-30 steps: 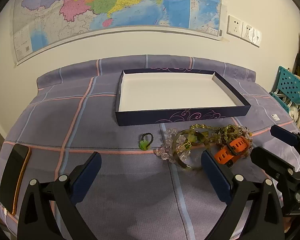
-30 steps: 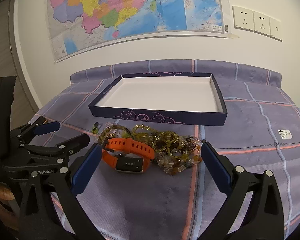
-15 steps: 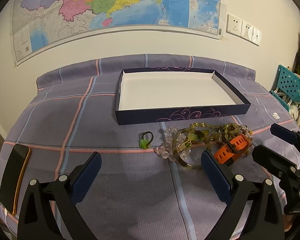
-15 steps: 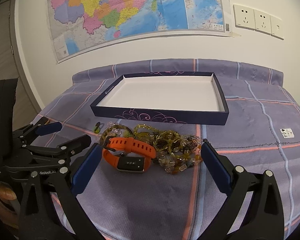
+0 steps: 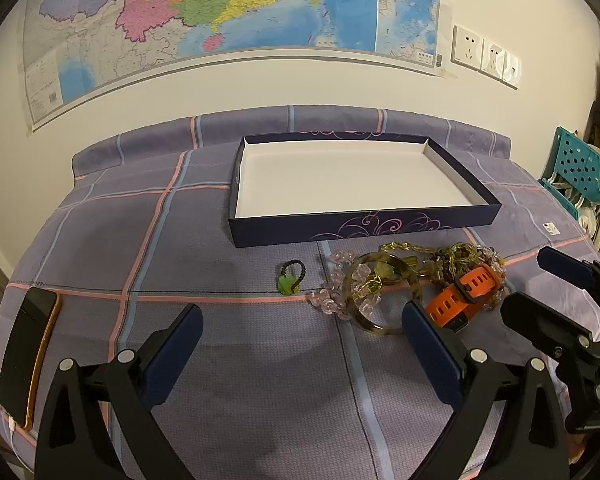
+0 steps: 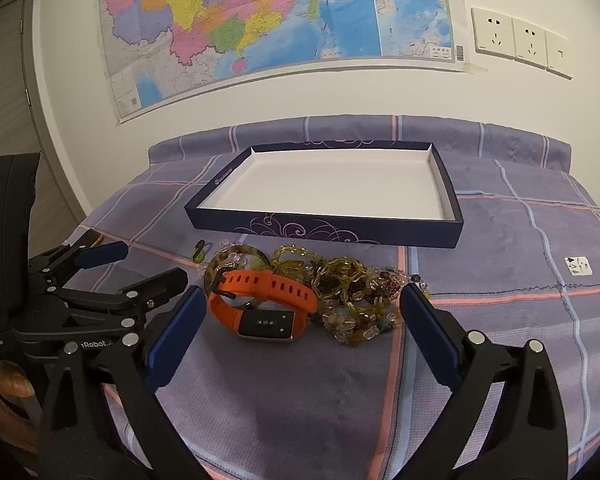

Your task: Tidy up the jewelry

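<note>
A pile of jewelry lies on the purple checked cloth in front of a dark blue tray point(image 5: 364, 227) with a white, bare inside. The pile holds an orange watch point(image 6: 260, 300), a tortoiseshell bangle point(image 5: 380, 300), clear pink beads point(image 5: 332, 300) and yellow-brown bead strands point(image 6: 348, 284). A small green-stone ring point(image 5: 288, 280) lies apart, left of the pile. My left gripper point(image 5: 300, 328) is open and empty, just short of the pile. My right gripper point(image 6: 300, 312) is open and empty, its fingers either side of the watch and beads. The tray also shows in the right wrist view point(image 6: 324, 232).
A phone point(image 5: 26, 356) lies at the cloth's left edge. A small white tag point(image 6: 578, 266) lies on the cloth to the right. A wall with a map and sockets stands behind the tray. A teal crate point(image 5: 580, 168) stands at the far right.
Both grippers have drawn back slightly from the pile, staying open. The jewelry has not moved.
</note>
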Demonstrator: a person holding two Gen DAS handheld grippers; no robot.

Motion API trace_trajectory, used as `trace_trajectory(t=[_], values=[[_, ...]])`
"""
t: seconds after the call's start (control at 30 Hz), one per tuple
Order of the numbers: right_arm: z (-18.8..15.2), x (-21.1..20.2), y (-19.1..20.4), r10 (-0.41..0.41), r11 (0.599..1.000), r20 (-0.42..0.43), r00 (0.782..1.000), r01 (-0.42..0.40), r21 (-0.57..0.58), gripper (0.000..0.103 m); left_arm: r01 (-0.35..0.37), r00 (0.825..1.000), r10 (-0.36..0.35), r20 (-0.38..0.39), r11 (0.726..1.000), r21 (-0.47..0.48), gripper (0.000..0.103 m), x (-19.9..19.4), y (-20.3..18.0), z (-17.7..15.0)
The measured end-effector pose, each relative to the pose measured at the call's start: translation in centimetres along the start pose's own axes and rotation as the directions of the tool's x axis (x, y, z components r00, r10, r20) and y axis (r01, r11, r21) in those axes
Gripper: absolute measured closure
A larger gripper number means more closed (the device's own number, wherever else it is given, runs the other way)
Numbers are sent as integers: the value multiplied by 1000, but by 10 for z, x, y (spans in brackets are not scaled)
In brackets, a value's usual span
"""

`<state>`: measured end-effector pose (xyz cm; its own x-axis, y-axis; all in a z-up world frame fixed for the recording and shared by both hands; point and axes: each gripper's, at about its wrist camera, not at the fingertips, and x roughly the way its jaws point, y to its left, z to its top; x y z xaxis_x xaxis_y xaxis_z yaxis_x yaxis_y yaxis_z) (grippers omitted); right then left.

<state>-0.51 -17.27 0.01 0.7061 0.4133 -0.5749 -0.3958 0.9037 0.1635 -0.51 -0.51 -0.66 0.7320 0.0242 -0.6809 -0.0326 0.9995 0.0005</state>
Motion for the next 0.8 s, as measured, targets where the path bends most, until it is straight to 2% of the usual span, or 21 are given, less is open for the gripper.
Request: trace_trajectory(t=[0.8], values=[[-3,4,-2,5,1000,-19,1000,-5,5,13,4,1000,-4,-10,1000,-6,7,2,1,-3]])
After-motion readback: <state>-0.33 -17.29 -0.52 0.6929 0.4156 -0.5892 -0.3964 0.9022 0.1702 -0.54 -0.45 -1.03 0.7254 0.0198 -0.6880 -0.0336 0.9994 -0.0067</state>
